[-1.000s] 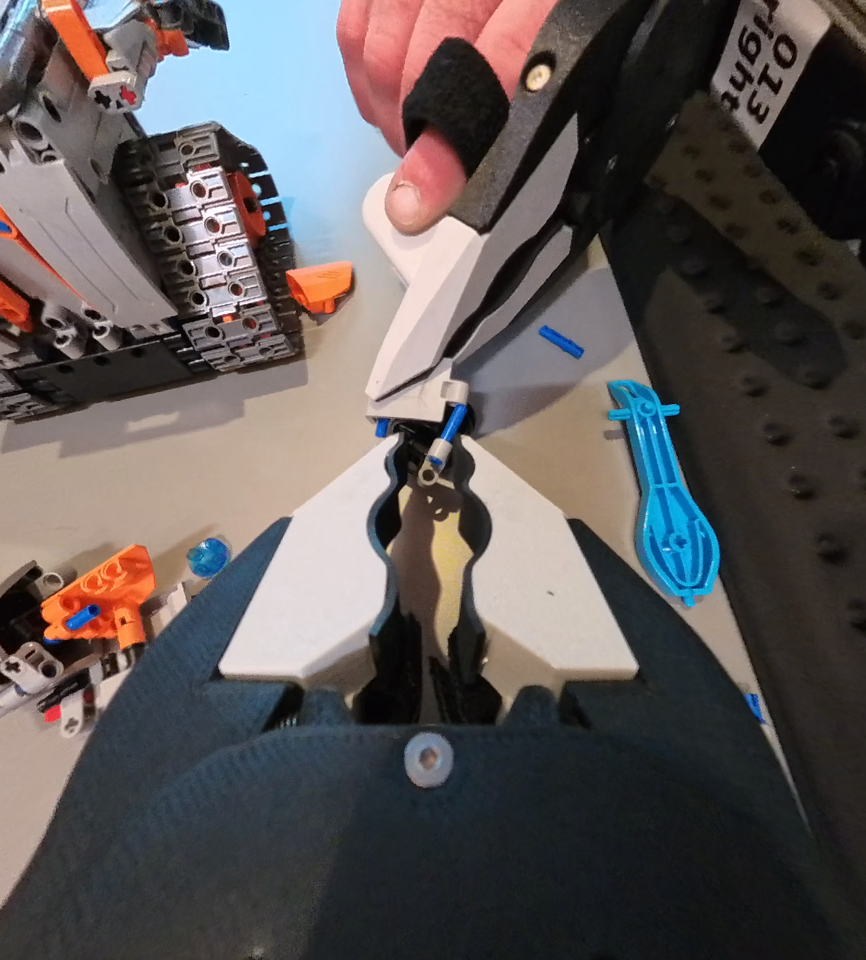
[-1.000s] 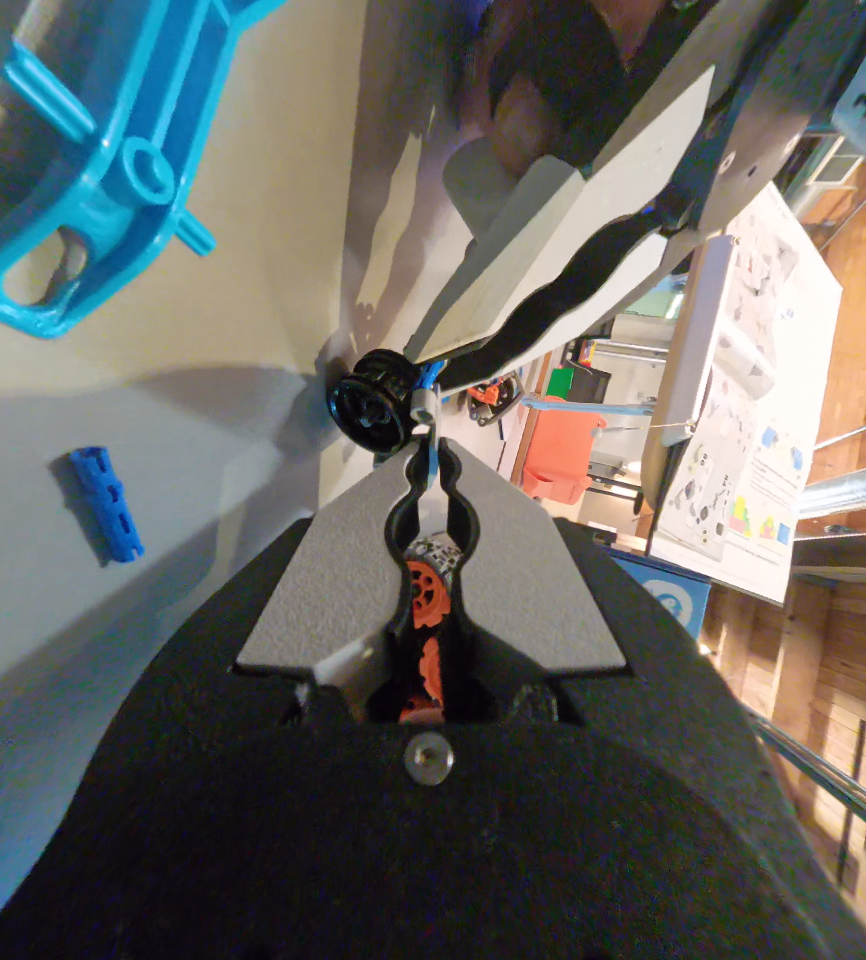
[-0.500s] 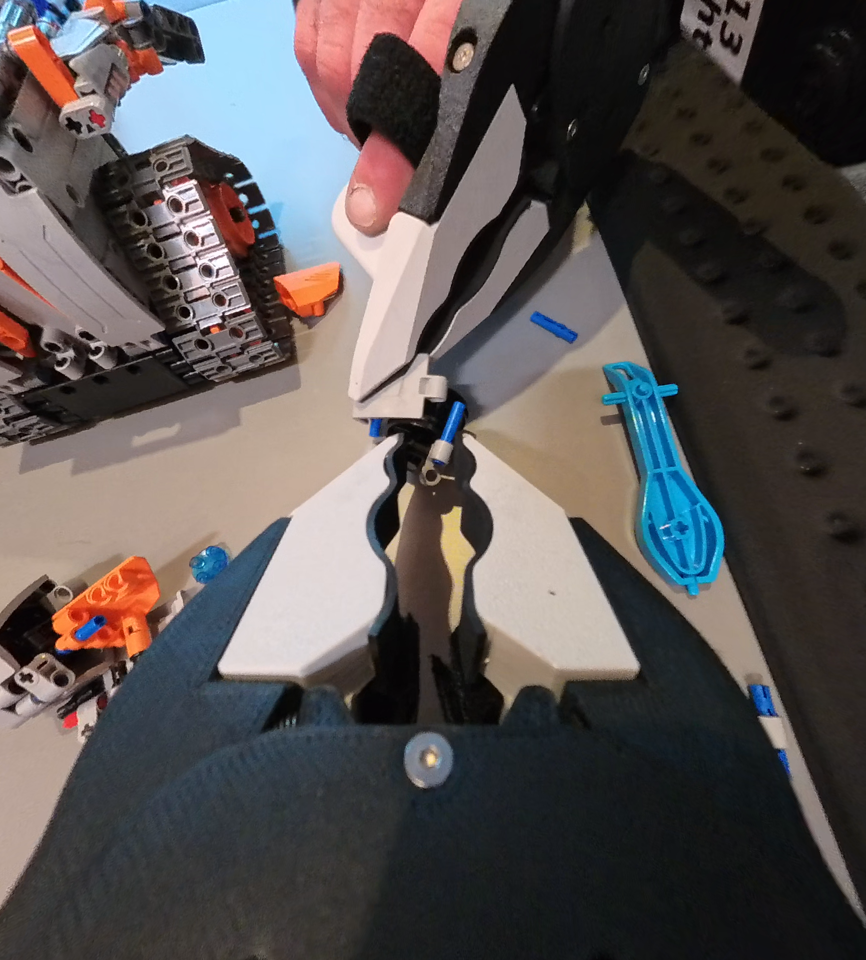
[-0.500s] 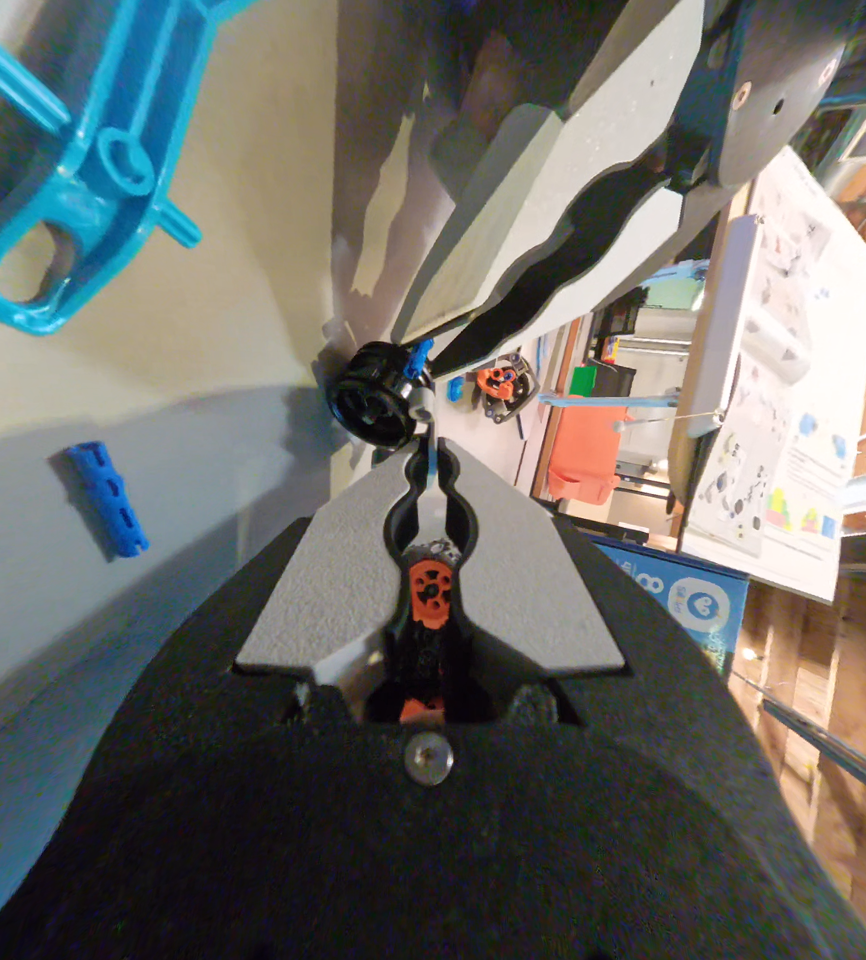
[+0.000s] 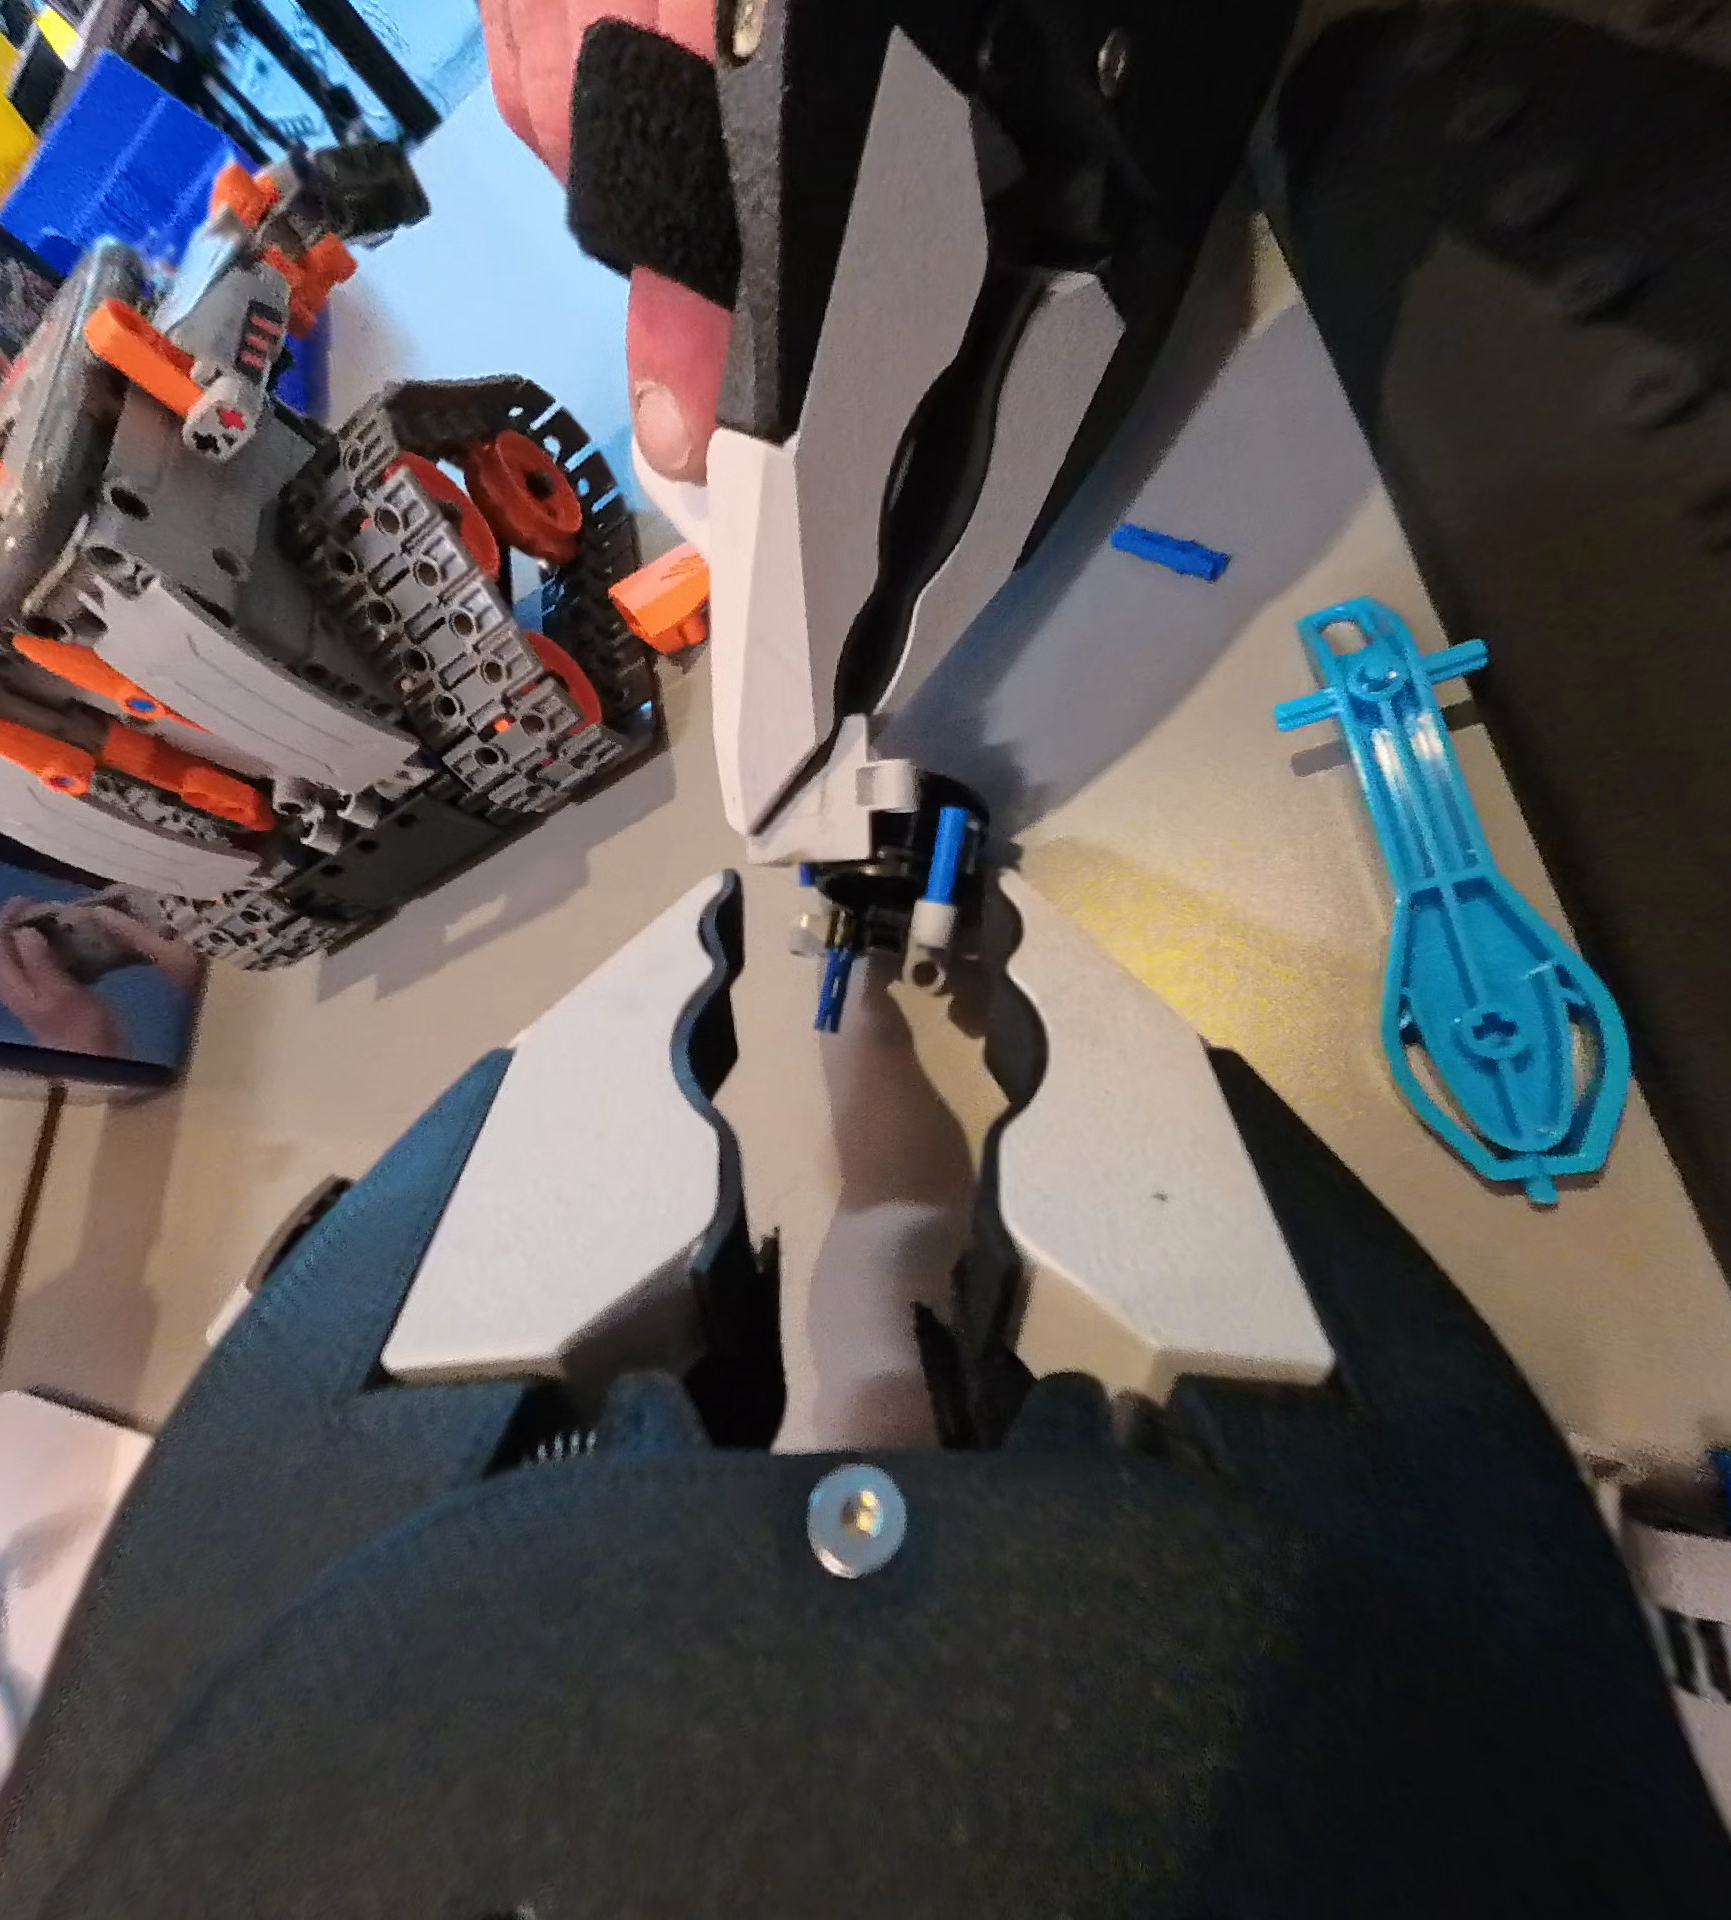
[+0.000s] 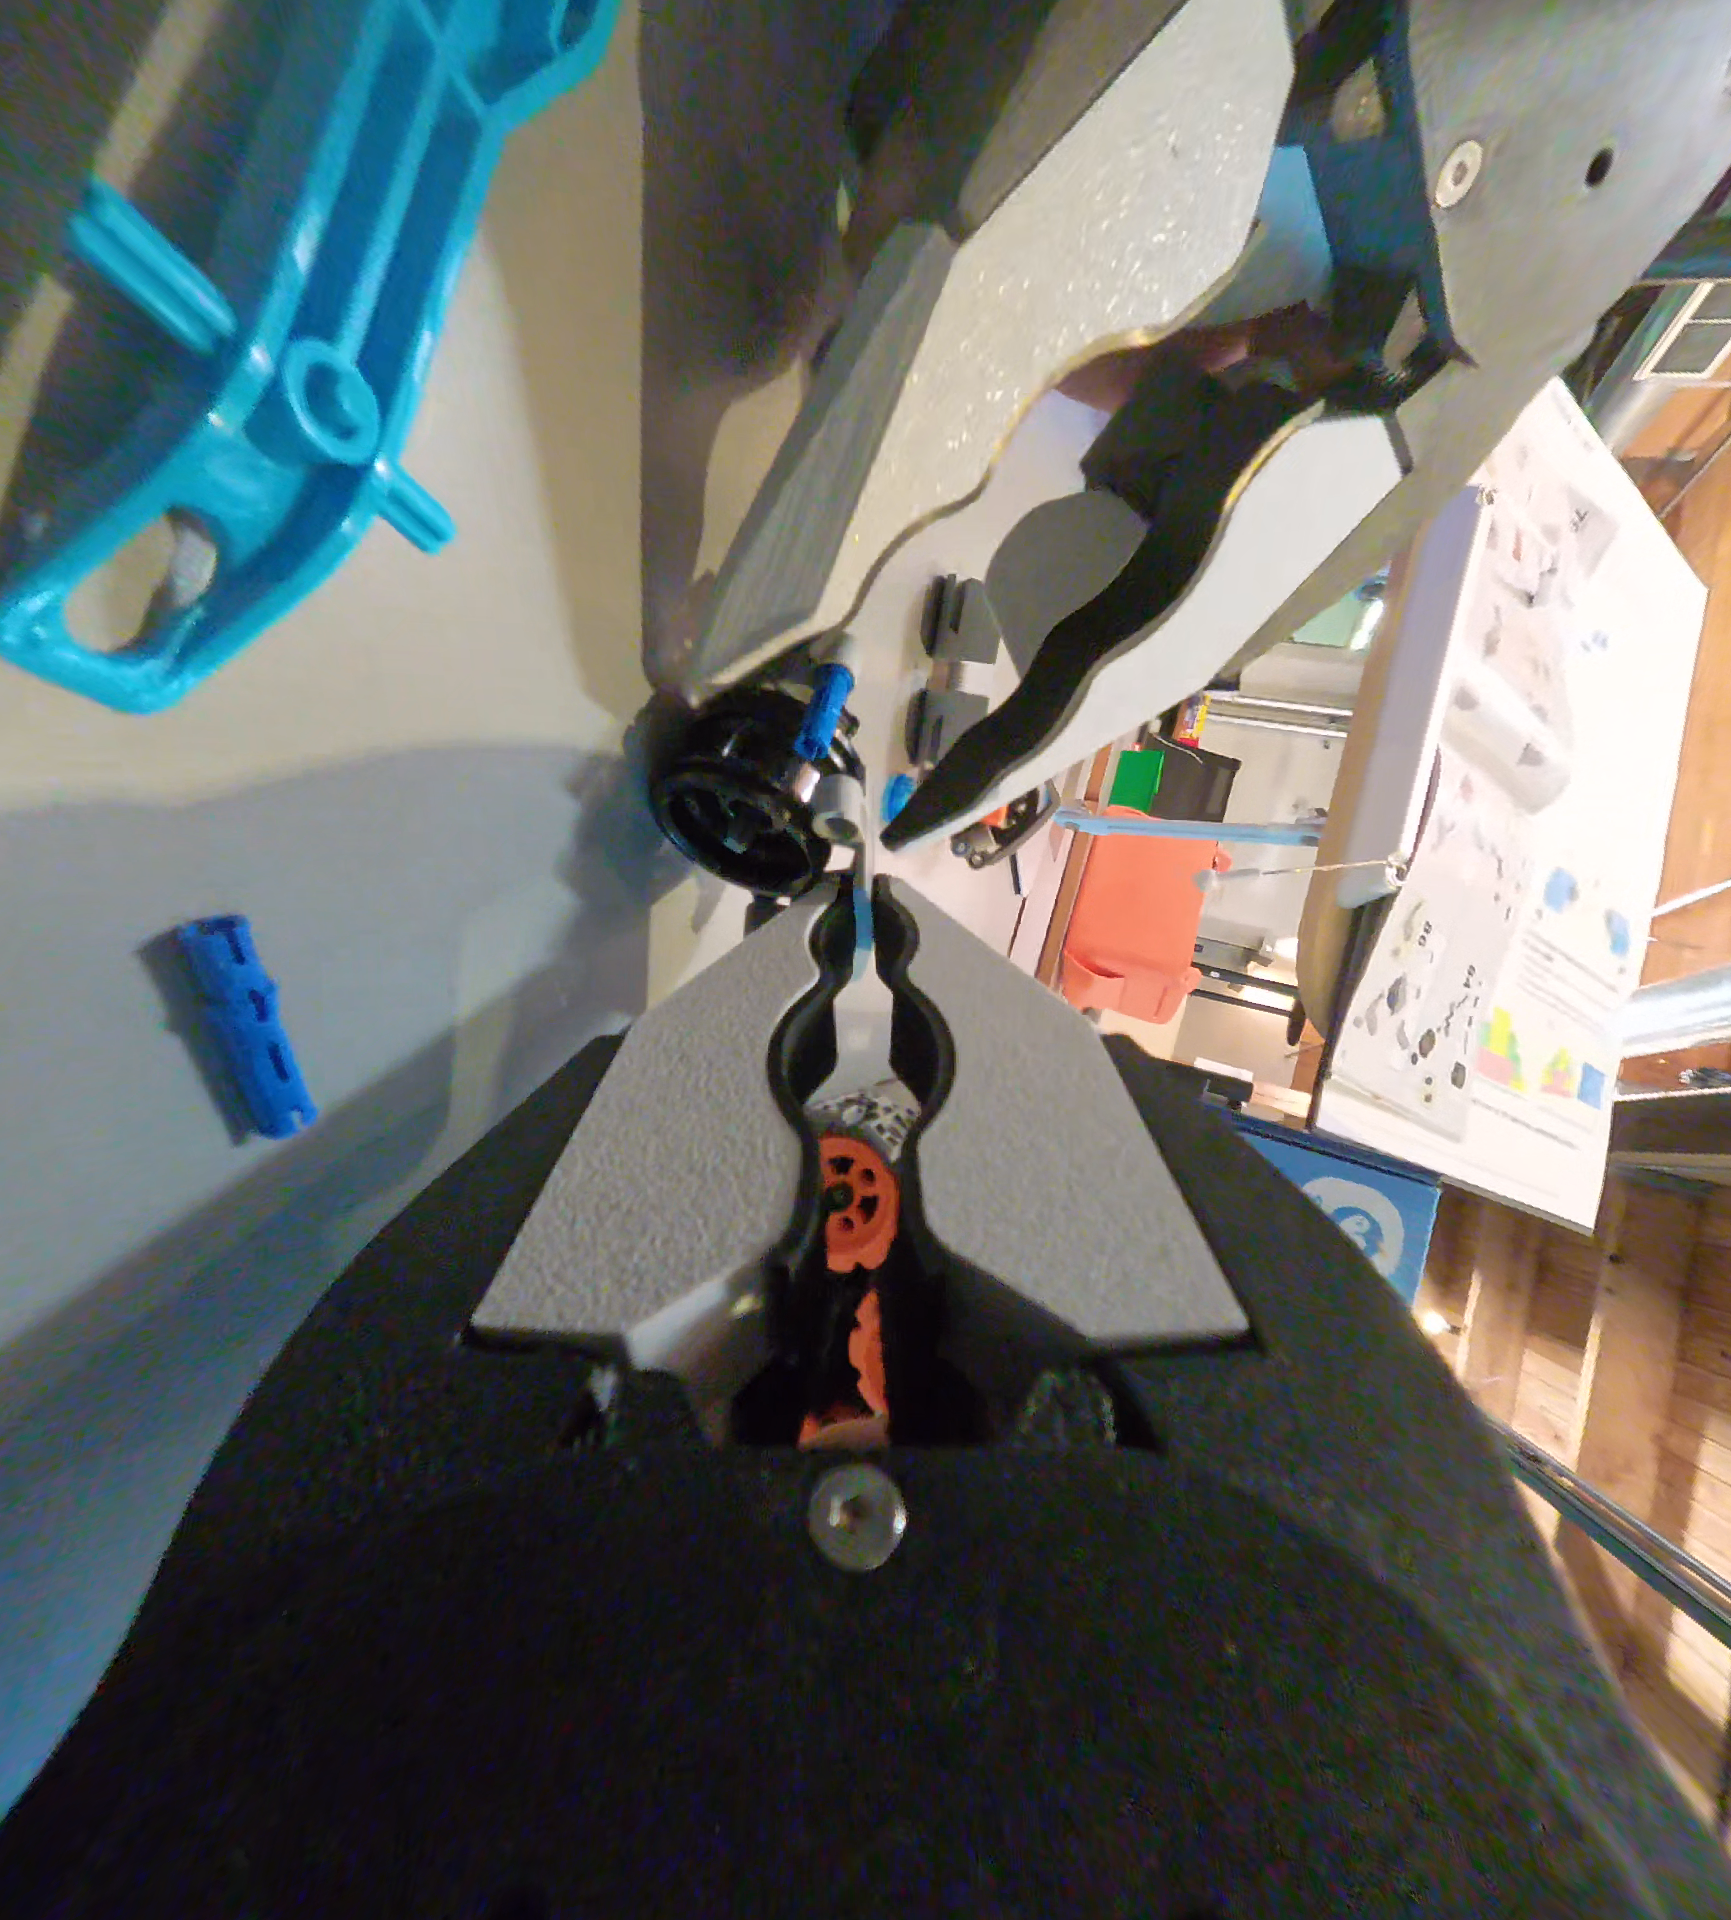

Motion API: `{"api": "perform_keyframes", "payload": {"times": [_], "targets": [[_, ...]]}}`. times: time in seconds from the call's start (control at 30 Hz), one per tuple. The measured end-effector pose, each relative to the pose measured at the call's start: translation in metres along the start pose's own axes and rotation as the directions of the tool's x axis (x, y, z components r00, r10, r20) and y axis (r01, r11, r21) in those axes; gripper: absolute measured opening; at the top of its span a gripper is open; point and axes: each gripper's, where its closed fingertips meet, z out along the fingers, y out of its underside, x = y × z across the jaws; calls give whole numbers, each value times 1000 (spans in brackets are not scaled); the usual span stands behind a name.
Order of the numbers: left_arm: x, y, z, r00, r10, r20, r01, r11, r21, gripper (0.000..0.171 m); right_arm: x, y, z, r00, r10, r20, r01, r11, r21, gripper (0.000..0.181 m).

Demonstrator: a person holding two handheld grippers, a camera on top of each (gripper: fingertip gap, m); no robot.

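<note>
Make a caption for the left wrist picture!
Open left gripper faces the shut right gripper, which pinches a small black-and-blue brick assembly beside a tracked toy vehicle.

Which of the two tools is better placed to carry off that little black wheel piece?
Right, probably. The right tool is shut on a thin part of the black wheel piece; the left tool stands open, gripping nothing.

A grey, black and orange tracked brick vehicle (image 5: 248, 665) fills the upper left of the left wrist view, with a loose orange piece (image 5: 661, 601) just right of its track. A turquoise lever tool (image 5: 1453, 914) lies at the right edge on the beige table (image 5: 373, 997), a small blue pin (image 5: 1167, 551) above it. In the right wrist view an open instruction booklet (image 6: 1505, 831) stands at the right.
</note>
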Motion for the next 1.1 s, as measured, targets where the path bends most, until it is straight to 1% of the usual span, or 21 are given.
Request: {"api": "perform_keyframes", "payload": {"times": [0.03, 0.1, 0.17, 0.23, 0.4, 0.43, 0.47, 0.6, 0.67, 0.83, 0.93, 0.97, 1.07, 1.1], "targets": [[0, 0, 0, 1000, 15, 11, -15, 1000, -2, 43, 1, 0, 0, 1000, -4, -1, 4, 1000, -6, 0], [0, -1, 0, 999, 41, 20, -41, 999, 1, 41, 4, 1, 1, 1000, -4, -9, 3, 1000, -23, 7], [3, -2, 0, 997, 72, 20, -72, 997, 5, 34, 6, 2, 2, 1000, 15, -4, -15, 999, -29, 12], [6, -2, 1, 994, 108, 16, -108, 994, 0, 29, 4, 1, 1, 999, 35, 14, -34, 999, -22, 11], [6, -2, 2, 994, 109, 18, -109, 994, -3, 29, -7, 5, 1, 985, 127, 120, -125, 992, -21, 8], [6, -1, 2, 994, 109, 22, -109, 994, -6, 29, -9, 7, 0, 979, 146, 144, -143, 989, -31, 18], [5, -1, 2, 994, 110, 24, -109, 994, -8, 29, -11, 10, 0, 972, 172, 163, -167, 985, -43, 33], [4, 0, 2, 995, 99, 24, -99, 995, -8, 29, -14, 10, -7, 934, 265, 241, -264, 964, -36, 38], [4, 1, 2, 995, 95, 27, -95, 995, -14, 29, -13, 7, -13, 907, 319, 276, -329, 944, -11, 47], [6, 2, 3, 997, 74, -1, -74, 997, -17, 30, -7, 10, -21, 862, 408, 302, -428, 904, 1, 48], [7, 1, 2, 998, 55, -15, -55, 998, -12, 35, -5, 13, -28, 820, 465, 333, -493, 870, -2, 52], [6, 0, 2, 999, 45, -19, -45, 999, -8, 38, -3, 17, -31, 794, 501, 345, -528, 849, -18, 52], [9, 1, 1, 997, -9, -71, 8, 1000, -2, 44, -9, 34, -43, 669, 616, 417, -631, 766, -120, 55], [10, 0, 1, 995, -28, -92, 29, 1000, 2, 49, -11, 40, -45, 651, 635, 417, -643, 753, -143, 53]]}}
